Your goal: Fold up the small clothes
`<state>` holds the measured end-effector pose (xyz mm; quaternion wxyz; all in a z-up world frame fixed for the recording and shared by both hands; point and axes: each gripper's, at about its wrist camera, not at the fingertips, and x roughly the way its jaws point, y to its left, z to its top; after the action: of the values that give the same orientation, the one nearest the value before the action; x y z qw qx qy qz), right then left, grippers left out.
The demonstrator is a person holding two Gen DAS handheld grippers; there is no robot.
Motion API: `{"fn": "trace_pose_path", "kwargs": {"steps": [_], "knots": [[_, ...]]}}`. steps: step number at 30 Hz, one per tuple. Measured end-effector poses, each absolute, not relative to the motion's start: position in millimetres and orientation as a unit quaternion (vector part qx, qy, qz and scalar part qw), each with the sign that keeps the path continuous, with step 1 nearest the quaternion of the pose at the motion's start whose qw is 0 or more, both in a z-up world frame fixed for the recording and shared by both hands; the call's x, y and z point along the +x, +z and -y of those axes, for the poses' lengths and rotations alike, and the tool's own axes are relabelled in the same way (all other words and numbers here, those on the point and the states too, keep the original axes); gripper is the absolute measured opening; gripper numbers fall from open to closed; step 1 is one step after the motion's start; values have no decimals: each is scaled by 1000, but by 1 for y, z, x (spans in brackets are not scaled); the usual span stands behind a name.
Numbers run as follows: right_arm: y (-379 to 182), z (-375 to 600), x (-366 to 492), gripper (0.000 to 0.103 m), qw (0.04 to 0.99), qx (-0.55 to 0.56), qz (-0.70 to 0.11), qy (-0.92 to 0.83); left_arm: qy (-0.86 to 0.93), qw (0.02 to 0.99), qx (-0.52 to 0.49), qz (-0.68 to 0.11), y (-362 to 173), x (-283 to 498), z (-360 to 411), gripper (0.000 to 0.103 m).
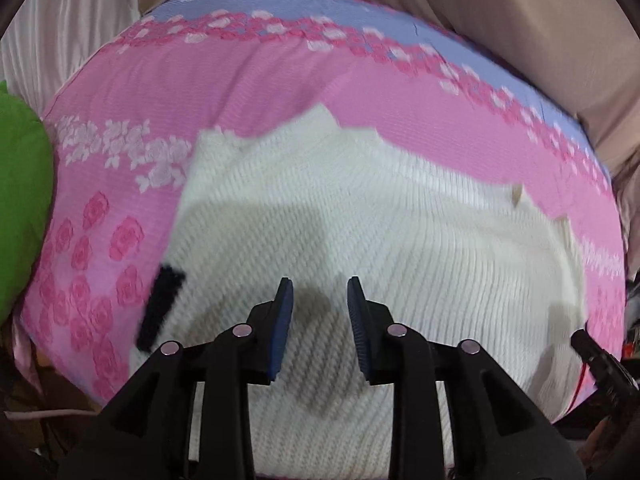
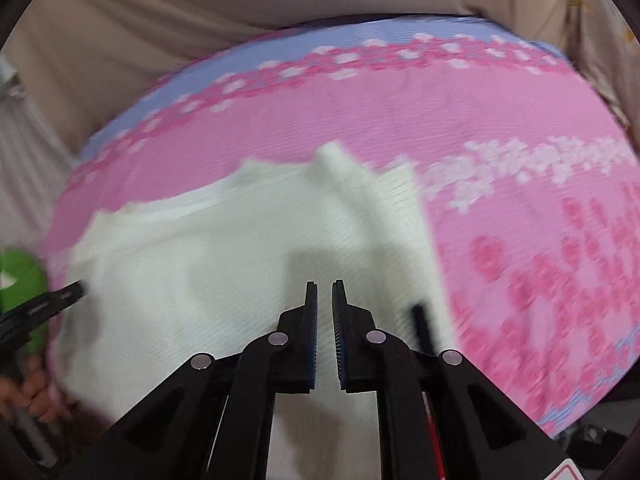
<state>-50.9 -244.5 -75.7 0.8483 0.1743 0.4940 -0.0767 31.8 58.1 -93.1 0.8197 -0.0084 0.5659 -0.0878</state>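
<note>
A white ribbed knit garment [image 1: 360, 216] lies spread on a pink rose-patterned sheet [image 1: 224, 80]. A short black strip [image 1: 160, 308] sits at its left edge. My left gripper [image 1: 320, 282] hovers over the garment's near part, open, with only fabric showing below the gap. In the right wrist view the same garment [image 2: 224, 256] is blurred, and the black strip [image 2: 422, 326] lies just right of my right gripper [image 2: 325, 284]. Its jaws stand almost together with a thin gap and nothing between them. Each gripper shows at the other view's edge: right [image 1: 588, 344], left [image 2: 60, 298].
A bright green soft object [image 1: 20, 208] lies off the sheet's left side. Beige and cream draped cloth [image 1: 520, 20] rises behind the sheet's lilac border. A person's hand [image 2: 36, 396] shows at the lower left of the right wrist view.
</note>
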Motion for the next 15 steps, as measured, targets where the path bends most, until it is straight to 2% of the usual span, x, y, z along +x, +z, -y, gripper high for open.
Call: {"fn": "trace_pose_path", "kwargs": {"steps": [2, 5, 7, 10, 13, 15], "knots": [[-88, 211, -58, 10, 843, 131, -521, -43, -85, 817, 18, -570, -105, 22, -53, 29], [-116, 196, -67, 7, 829, 111, -547, -47, -94, 822, 22, -561, -90, 11, -57, 28], [-103, 196, -75, 7, 834, 114, -538, -49, -100, 825, 15, -556, -81, 3, -60, 29], [-86, 181, -81, 8, 847, 82, -524, -29, -106, 814, 32, -570, -96, -4, -50, 29], [-119, 169, -79, 7, 821, 72, -565, -31, -103, 815, 45, -568, -98, -12, -48, 29], [-113, 170, -83, 8, 825, 90, -556, -36, -111, 820, 34, -561, -85, -17, -52, 29]]}}
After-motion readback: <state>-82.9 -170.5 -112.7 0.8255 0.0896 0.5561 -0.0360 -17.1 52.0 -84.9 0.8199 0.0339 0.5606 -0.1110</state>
